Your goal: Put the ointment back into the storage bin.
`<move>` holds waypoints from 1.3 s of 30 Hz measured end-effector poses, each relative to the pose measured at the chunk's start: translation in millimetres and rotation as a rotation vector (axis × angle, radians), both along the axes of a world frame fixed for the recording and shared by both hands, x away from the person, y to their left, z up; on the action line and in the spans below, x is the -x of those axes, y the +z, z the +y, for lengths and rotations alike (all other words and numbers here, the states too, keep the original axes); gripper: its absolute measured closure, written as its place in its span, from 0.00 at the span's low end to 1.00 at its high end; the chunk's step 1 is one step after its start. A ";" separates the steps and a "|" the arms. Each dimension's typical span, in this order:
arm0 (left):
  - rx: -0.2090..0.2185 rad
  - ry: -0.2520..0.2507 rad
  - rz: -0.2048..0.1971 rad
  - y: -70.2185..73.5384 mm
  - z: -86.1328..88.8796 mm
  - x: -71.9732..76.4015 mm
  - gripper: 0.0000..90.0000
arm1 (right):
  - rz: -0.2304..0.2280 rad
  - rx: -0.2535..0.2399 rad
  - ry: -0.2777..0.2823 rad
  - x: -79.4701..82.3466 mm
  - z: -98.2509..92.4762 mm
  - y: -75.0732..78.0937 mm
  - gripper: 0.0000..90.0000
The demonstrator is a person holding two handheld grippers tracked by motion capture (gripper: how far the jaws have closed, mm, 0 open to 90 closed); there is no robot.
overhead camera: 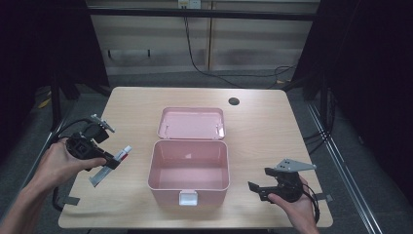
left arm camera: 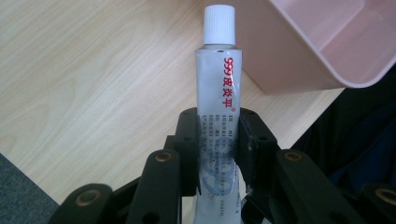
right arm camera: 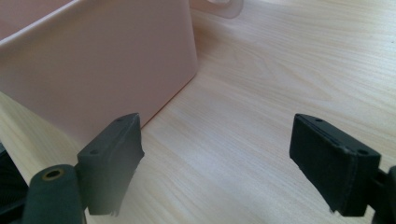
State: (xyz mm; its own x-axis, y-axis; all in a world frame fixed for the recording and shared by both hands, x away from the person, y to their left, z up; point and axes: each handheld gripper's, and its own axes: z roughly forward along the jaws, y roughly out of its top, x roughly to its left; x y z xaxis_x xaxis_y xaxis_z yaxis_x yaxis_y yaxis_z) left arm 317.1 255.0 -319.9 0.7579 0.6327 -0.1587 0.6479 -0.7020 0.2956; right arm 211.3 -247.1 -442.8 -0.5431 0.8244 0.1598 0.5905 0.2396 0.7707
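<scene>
A silver ointment tube (overhead camera: 100, 175) with a white cap and red print is held off the table at the left, and my left gripper (overhead camera: 111, 162) is shut on its middle. In the left gripper view the tube (left arm camera: 218, 70) stands up between the two black pads, cap pointing away toward the pink box (left arm camera: 299, 60). That open pink plastic box (overhead camera: 189, 191) sits mid-table with its lid (overhead camera: 191, 123) laid back behind it. My right gripper (overhead camera: 257, 187) hovers to the right of the box's front corner. Its jaws stand open with nothing between them (right arm camera: 217, 158), beside the box wall (right arm camera: 93, 70).
The wooden table (overhead camera: 263, 126) has a dark cable hole (overhead camera: 234, 101) at the back right. A white latch (overhead camera: 188, 198) hangs on the box's front. Bare tabletop lies to both sides of the box. Black frames and cables stand beyond the table edges.
</scene>
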 end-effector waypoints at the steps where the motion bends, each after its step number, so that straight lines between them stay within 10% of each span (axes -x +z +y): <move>1: 0.003 0.000 -0.005 2.3 -0.5 0.3 0.80 | 0.002 -0.003 -0.003 0.3 -0.3 0.2 0.19; 39: -0.029 -0.177 -0.042 34.9 -70.5 2.0 0.80 | 0.006 -0.008 0.011 -0.2 0.0 -0.3 0.18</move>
State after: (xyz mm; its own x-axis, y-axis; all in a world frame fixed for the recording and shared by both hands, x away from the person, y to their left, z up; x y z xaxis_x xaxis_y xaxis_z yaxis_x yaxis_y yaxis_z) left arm 315.0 184.5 -285.0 0.8633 0.4928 -0.1086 0.5012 -0.8124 0.2980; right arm 211.5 -247.1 -443.1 -0.5511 0.8171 0.1690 0.5921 0.2402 0.7692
